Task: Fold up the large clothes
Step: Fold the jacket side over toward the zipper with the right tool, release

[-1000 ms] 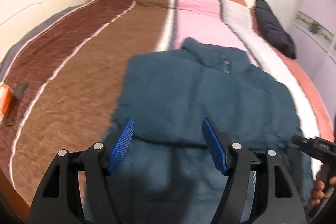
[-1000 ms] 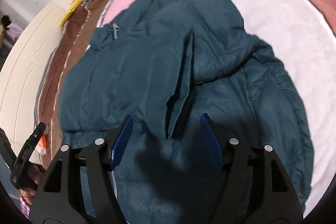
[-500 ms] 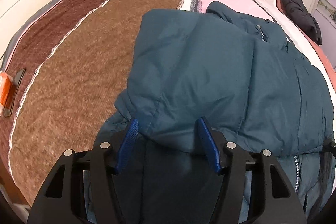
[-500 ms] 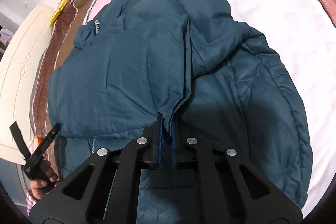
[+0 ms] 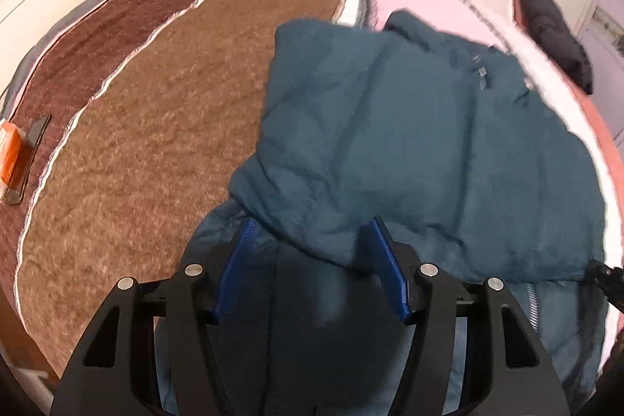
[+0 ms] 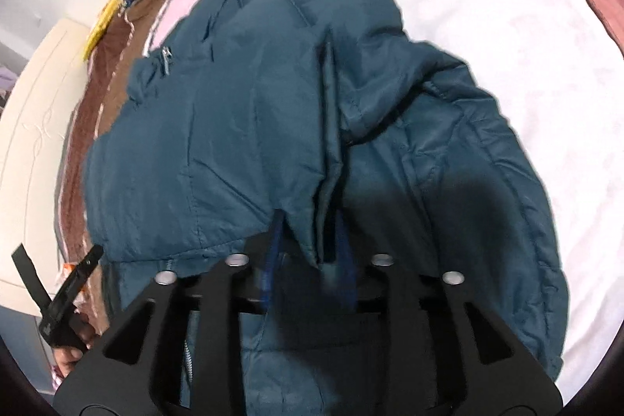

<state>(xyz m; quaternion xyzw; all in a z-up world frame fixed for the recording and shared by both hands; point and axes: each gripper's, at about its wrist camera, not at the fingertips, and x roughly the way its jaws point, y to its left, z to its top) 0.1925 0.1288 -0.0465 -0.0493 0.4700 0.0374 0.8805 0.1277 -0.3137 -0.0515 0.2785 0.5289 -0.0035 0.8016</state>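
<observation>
Orange object (image 5: pixel 9 153): at 9 o'clock in the left wrist view, on the brown stripe of the bed (image 5: pixel 156 127).
Left claw (image 5: pixel 310 268): jaws wide apart, a folded sleeve cuff lies between the blue pads, not pinched.
Jacket (image 5: pixel 409 151): teal, spread on the bed, centre to 3 o'clock.
Right claw (image 6: pixel 310 252): jaws partly apart around a hanging fold of the jacket; the grip seems loose, the picture is blurred.
Dark bundle (image 5: pixel 553 30): at 2 o'clock by the wall.

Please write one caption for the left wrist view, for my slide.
Open left gripper straddling a folded edge of the teal jacket on the striped blanket.
</observation>
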